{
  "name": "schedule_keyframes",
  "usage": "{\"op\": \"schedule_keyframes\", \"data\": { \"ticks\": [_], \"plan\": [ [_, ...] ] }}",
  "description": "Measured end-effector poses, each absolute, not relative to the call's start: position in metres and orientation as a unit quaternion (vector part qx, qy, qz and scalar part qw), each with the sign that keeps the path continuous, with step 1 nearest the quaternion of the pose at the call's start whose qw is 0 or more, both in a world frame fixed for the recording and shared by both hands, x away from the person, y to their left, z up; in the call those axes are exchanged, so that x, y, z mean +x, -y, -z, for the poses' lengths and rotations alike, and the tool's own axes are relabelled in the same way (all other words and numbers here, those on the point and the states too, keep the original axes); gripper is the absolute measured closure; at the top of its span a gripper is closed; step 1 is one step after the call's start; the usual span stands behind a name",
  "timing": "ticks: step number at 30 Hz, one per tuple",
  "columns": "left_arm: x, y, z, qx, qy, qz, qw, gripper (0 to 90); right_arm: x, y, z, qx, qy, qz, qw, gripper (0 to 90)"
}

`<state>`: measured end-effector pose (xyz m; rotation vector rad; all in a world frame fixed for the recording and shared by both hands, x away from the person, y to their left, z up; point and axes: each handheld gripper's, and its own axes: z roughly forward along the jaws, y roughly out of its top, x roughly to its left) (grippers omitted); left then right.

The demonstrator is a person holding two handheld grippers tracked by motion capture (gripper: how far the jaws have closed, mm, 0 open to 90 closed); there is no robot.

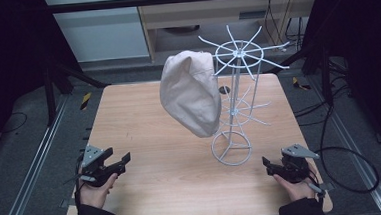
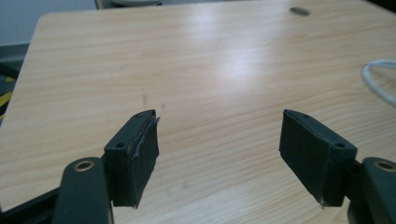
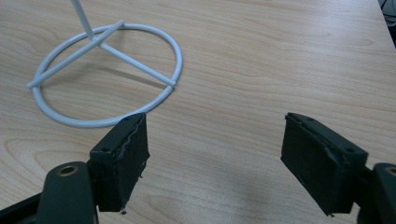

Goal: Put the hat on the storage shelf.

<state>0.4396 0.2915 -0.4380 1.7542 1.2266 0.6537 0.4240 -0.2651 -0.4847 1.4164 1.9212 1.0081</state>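
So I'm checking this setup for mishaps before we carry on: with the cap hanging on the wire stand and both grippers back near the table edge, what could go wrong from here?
1. The beige cap hangs off one side of the white wire stand, near its top; that lopsided load might tip the light stand.
2. The cap seems caught on one thin prong, so a nudge could slide it off.
3. The right gripper, jaws open and empty, sits close to the stand's ring base and could knock it.
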Motion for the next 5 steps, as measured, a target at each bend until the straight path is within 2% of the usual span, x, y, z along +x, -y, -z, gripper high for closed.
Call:
{"op": "schedule_keyframes", "data": {
  "ticks": [5],
  "plan": [
    [0.441, -0.303, 0.455, 0.71, -0.512, -0.265, 0.404, 26.4, 0.424, 0.265, 0.485, 0.525, -0.714, -0.375, 0.272, 22.6]
  ]
}}
